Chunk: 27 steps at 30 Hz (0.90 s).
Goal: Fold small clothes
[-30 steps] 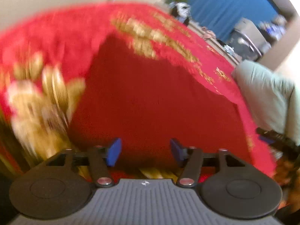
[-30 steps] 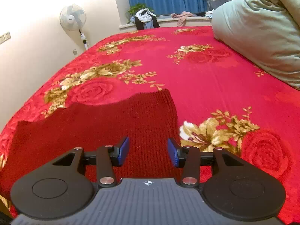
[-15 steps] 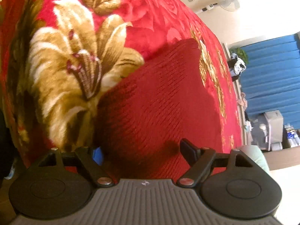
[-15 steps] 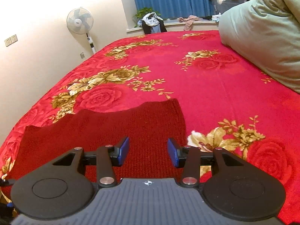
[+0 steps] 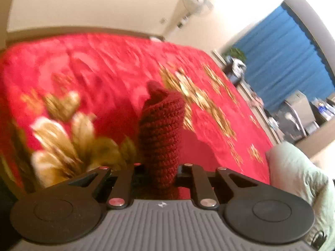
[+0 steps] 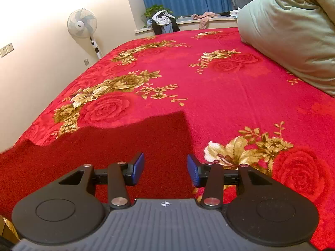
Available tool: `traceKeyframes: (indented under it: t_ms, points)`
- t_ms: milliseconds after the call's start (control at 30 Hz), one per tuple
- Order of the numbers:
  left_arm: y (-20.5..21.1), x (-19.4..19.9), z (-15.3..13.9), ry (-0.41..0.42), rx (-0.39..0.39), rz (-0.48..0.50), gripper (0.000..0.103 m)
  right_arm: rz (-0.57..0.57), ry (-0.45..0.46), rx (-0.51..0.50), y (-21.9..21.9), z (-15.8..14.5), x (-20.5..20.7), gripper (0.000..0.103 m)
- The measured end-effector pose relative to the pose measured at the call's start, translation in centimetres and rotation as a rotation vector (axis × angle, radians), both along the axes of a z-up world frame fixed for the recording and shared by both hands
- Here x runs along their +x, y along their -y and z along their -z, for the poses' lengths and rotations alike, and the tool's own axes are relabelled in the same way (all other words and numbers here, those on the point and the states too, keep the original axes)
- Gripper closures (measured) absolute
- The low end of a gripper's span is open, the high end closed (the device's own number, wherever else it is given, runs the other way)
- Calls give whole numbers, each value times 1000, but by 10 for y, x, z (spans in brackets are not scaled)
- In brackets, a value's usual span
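So my left hand-held gripper (image 5: 160,173) is closing on a bunched-up edge of the dark red knitted garment (image 5: 161,138), and the knit is already pinched between the pads and sticking up like a little cone in front of the camera. I grabbed it at the edge on purpose, since that's the bit I need to carry over to make the fold. The rest of the dark red knitted garment (image 6: 117,146) is lying flat on the red blanket with gold flowers (image 6: 219,87) that covers the bed, near the front corner. My right hand-held gripper (image 6: 165,168) hangs over its right part with the blue pads apart and nothing between them, I'd say ready to pin or take the other side. Room-wise it's easy: the blanket past the garment's far edge is bare, so there's plenty of space to lay the fold. Only thing to mind is the big pale green quilt (image 6: 289,31) piled along the right, well apart from the knit, and the bed's left edge by the wall.
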<state>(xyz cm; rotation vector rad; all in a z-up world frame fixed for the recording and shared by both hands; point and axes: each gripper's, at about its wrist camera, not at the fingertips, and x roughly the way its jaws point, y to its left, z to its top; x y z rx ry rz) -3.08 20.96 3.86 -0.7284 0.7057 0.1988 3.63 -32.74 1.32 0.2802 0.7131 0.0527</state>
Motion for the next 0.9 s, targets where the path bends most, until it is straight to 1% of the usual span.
traceKeyframes:
  t_ms: [33, 67, 100, 167, 200, 233, 300, 333, 367, 400, 433, 500, 567, 600, 633, 667, 700, 733, 767, 800, 833, 867, 900]
  points:
    - [-6, -2, -2, -21, 15, -27, 88, 1, 2, 1, 1, -1, 0, 56]
    - [-13, -1, -1, -60, 34, -51, 88, 1, 4, 3, 1, -1, 0, 56]
    - [-19, 5, 3, -116, 61, -69, 88, 1, 6, 4, 2, -2, -1, 56]
    - [-21, 24, 8, -229, 128, -73, 88, 4, 9, 6, 2, -3, -1, 56]
    - [-15, 32, 5, -246, 172, -54, 87, 5, 10, 8, 3, -4, -1, 56]
    - [3, 41, -6, -232, 262, -10, 87, 6, 11, 9, 3, -5, -1, 56]
    - [58, 55, -34, -129, 473, 108, 87, 13, 13, 10, 6, -6, -1, 56]
    - [87, 58, -44, -72, 550, 173, 87, 17, 16, 8, 7, -7, -1, 56]
    - [123, 60, -52, -13, 616, 260, 87, 21, 21, 7, 8, -8, -2, 56]
    - [152, 59, -56, 27, 648, 331, 87, 30, 29, 4, 11, -9, -3, 56]
    - [188, 56, -57, 70, 675, 423, 88, 39, 36, 3, 13, -11, -3, 56]
    - [255, 43, -46, 135, 717, 599, 88, 61, 44, 7, 19, -12, -3, 56]
    - [309, 27, -23, 176, 714, 752, 87, 84, 49, 23, 27, -11, -3, 56]
    - [328, 23, -7, 175, 707, 816, 86, 94, 54, 38, 30, -11, -3, 56]
    - [348, 20, 13, 149, 688, 895, 85, 99, 60, 52, 33, -11, -4, 56]
    - [363, 20, 34, 99, 652, 971, 77, 100, 66, 65, 36, -10, -4, 56]
    - [371, 21, 50, 50, 615, 1033, 63, 98, 71, 79, 36, -10, -4, 56]
    - [374, 22, 61, 15, 591, 1081, 59, 89, 73, 93, 36, -9, -3, 56]
    - [372, 18, 60, 30, 597, 1092, 56, 77, 71, 106, 35, -8, -3, 56]
    - [365, 15, 52, 62, 582, 1103, 47, 54, 59, 126, 33, -5, -1, 53]
    - [351, 15, 40, 90, 528, 1114, 42, 27, 39, 150, 30, -1, 2, 52]
    - [333, 16, 32, 112, 473, 1107, 33, -5, 10, 174, 26, 4, 5, 51]
    - [314, 18, 19, 134, 424, 1078, 30, -49, -30, 199, 20, 10, 8, 51]
